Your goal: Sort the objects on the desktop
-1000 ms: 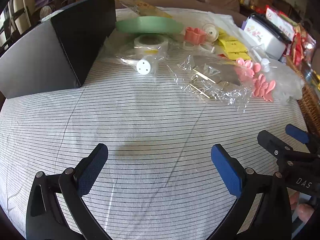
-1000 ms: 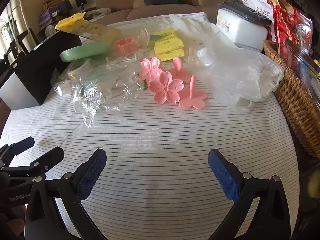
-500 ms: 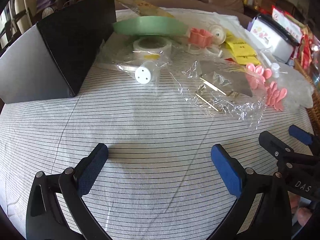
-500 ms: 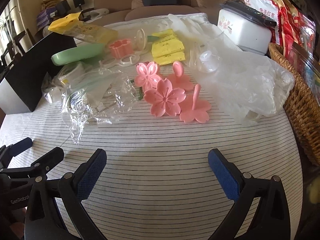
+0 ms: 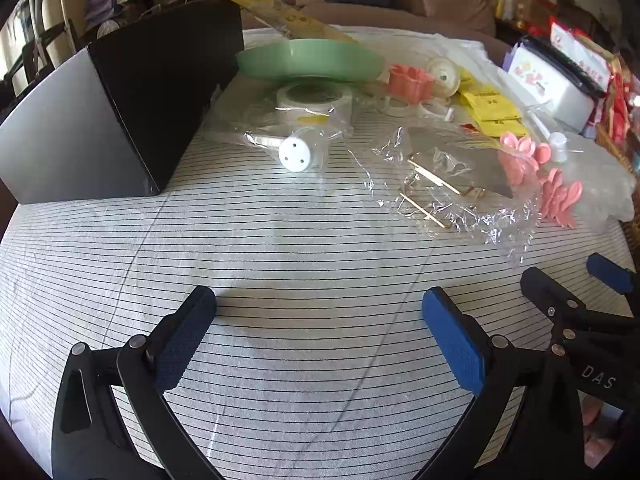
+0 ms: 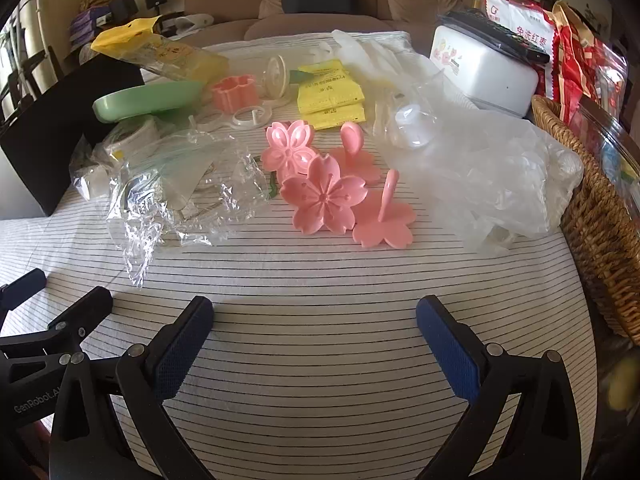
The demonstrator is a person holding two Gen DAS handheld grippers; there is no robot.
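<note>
A brown sofa (image 6: 320,12) stands behind my counter's striped cloth (image 6: 320,280), a wicker basket (image 6: 592,208) sits at its right edge, and red snack packets (image 6: 568,40) lie above that basket.

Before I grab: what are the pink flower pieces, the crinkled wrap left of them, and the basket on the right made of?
Pink flower pieces: probably moulded plastic, matte, rigid petals.
Crinkled wrap: thin clear film, glossy creases.
Basket: woven wicker or rattan, tan strands.
</note>
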